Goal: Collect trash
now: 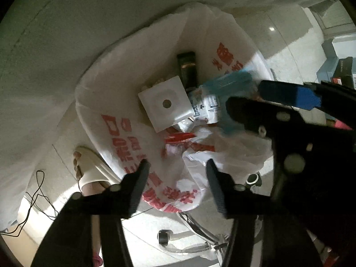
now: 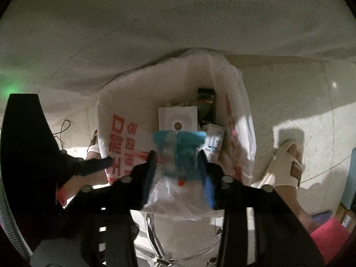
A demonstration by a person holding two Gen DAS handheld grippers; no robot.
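A white plastic bag (image 1: 115, 102) with red print stands open on the floor. Inside lie a white square box (image 1: 165, 103) with a round hole, a dark packet (image 1: 188, 69) and a white packet with blue print (image 1: 209, 106). My left gripper (image 1: 176, 166) is open above the bag's near rim, its fingers touching nothing. In the right wrist view my right gripper (image 2: 176, 155) points down into the bag (image 2: 124, 102). A blurred blue wrapper (image 2: 180, 146) hangs between its spread blue-padded fingers, loose from the pads. The wrapper (image 1: 231, 81) also shows at the right gripper's (image 1: 244, 96) tips.
A person's feet in cream slippers (image 1: 89, 166) (image 2: 287, 160) stand on either side of the bag. A chrome chair base (image 1: 195, 224) with a castor (image 1: 164, 237) lies under it. A black cable (image 1: 33, 200) trails at the left. Boxes (image 1: 342, 71) sit at the right, and a pale wall rises behind.
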